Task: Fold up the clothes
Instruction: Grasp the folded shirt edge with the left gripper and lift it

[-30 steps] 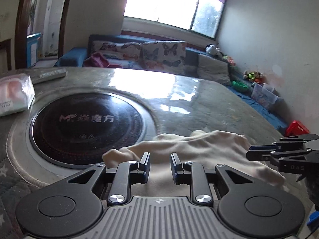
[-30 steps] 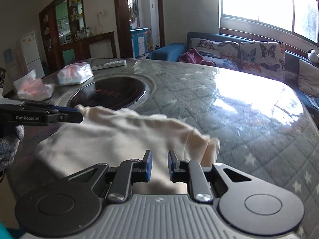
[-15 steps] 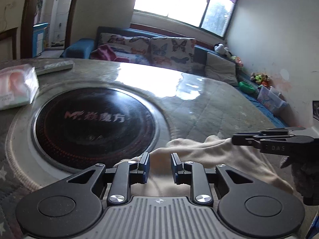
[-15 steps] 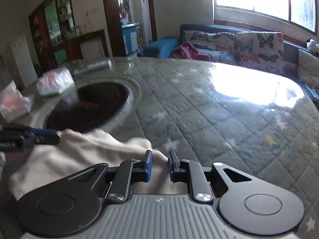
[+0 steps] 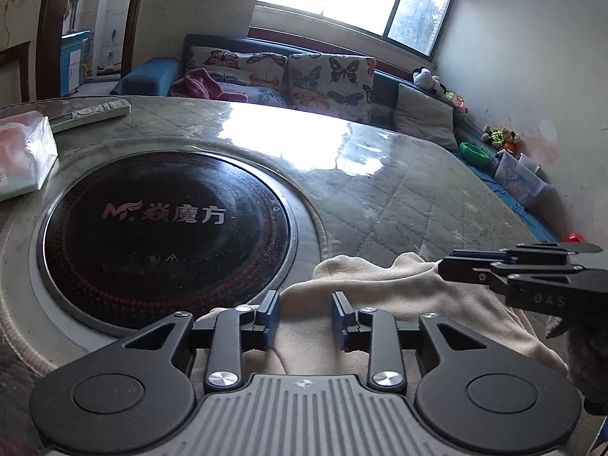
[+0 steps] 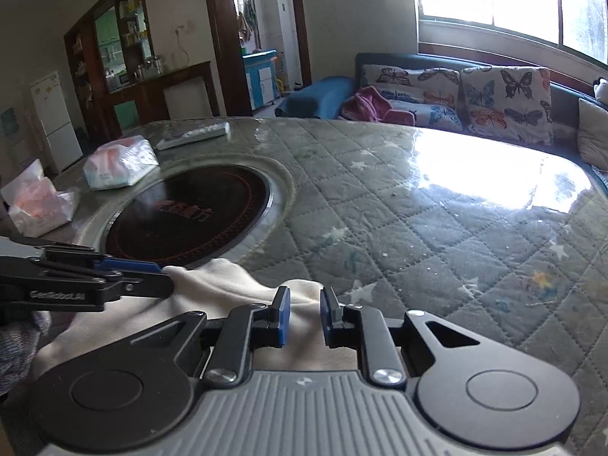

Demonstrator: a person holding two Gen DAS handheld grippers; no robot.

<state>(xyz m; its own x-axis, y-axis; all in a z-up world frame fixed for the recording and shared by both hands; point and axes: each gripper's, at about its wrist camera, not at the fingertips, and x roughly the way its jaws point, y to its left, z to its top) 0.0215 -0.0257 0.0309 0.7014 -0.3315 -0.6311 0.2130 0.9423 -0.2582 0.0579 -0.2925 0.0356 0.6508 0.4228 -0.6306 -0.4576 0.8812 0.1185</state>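
Observation:
A cream garment (image 5: 383, 292) lies bunched at the near edge of the quilted table (image 5: 399, 205), beside the round hob. In the left wrist view my left gripper (image 5: 304, 317) has its jaws narrowly apart with a fold of the garment pinched between them. My right gripper (image 5: 446, 266) comes in from the right, and the cloth rises to its tips. In the right wrist view the right gripper (image 6: 305, 315) pinches a ridge of the garment (image 6: 228, 288). The left gripper (image 6: 167, 285) enters from the left, with cloth drawn to its tip.
A black round hob (image 5: 167, 228) is set into the table. Tissue packs (image 6: 121, 163) (image 6: 38, 205) and a remote (image 6: 193, 135) lie on the far left. A sofa with butterfly cushions (image 5: 326, 83) stands beyond the table. A gloved hand (image 6: 15, 342) holds the left gripper.
Both grippers have drawn the garment back off the hob's rim toward the near table edge, and it is now more bunched. The left jaws stand slightly wider than before.

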